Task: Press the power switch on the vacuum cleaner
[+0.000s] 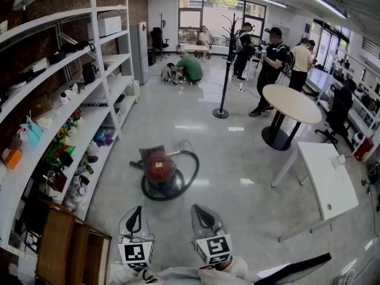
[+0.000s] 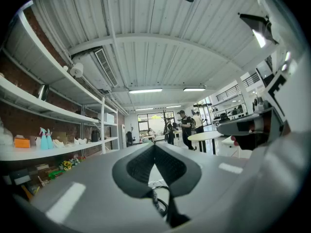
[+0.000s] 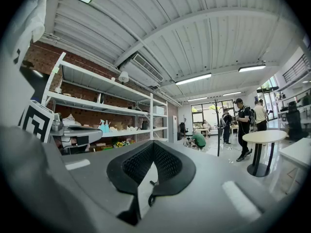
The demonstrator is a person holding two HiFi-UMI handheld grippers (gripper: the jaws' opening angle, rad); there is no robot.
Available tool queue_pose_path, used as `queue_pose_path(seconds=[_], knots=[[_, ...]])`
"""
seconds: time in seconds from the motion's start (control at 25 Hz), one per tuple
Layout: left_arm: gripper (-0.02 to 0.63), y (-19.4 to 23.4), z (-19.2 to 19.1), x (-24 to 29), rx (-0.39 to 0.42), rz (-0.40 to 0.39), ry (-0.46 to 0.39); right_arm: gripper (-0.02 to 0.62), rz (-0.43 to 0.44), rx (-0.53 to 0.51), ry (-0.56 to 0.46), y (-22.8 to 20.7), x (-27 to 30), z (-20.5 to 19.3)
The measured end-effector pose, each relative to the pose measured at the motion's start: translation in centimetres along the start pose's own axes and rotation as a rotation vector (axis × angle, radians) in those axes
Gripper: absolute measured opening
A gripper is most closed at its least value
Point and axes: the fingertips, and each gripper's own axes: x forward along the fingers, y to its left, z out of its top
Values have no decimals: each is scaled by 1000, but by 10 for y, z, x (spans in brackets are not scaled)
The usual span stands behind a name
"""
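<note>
The vacuum cleaner (image 1: 159,166) is a round red canister on the grey floor, with its black hose (image 1: 189,177) looped around it. It lies ahead of both grippers and slightly to the left, well out of their reach. Low in the head view, my left gripper (image 1: 137,209) and right gripper (image 1: 198,209) are held side by side, pointing forward. In the left gripper view the left gripper's (image 2: 154,146) dark pads meet at the tips with nothing between them. The right gripper (image 3: 153,144) looks the same in its own view. No power switch can be made out.
White shelving (image 1: 89,94) full of small items runs along the left wall. A wooden cabinet (image 1: 71,248) stands at the near left. To the right are a white table (image 1: 326,180) and a round table (image 1: 291,103), with a coat stand (image 1: 222,70) behind. Several people (image 1: 270,64) are at the back.
</note>
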Motion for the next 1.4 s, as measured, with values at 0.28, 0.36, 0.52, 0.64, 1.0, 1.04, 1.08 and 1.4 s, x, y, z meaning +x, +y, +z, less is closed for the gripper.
queue_pose_path(seconds=[0.28, 0.36, 0.52, 0.64, 1.0, 1.04, 1.08, 1.4], knots=[[0, -3, 0, 0, 3, 12, 3, 0, 2, -1, 8, -3, -1, -2], [0, -3, -1, 1, 2, 16, 5, 0, 2, 4, 6, -5, -1, -2], [0, -5, -2, -1, 0, 19, 7, 0, 11, 22, -6, -6, -4, -3], [0, -9, -1, -1, 0, 20, 7, 1, 14, 32, -14, -8, -6, -2], [0, -15, 0, -5, -5, 43, 2, 1, 22, 29, -13, -20, -13, -4], [0, -17, 0, -5, -4, 44, 0, 2, 24, 28, -13, -22, -15, -4], [0, -19, 0, -6, -4, 44, -1, 1, 25, 28, -14, -24, -17, -4], [0, -34, 4, -5, 5, 23, -5, 2, 30, 41, -12, -33, -23, -9]])
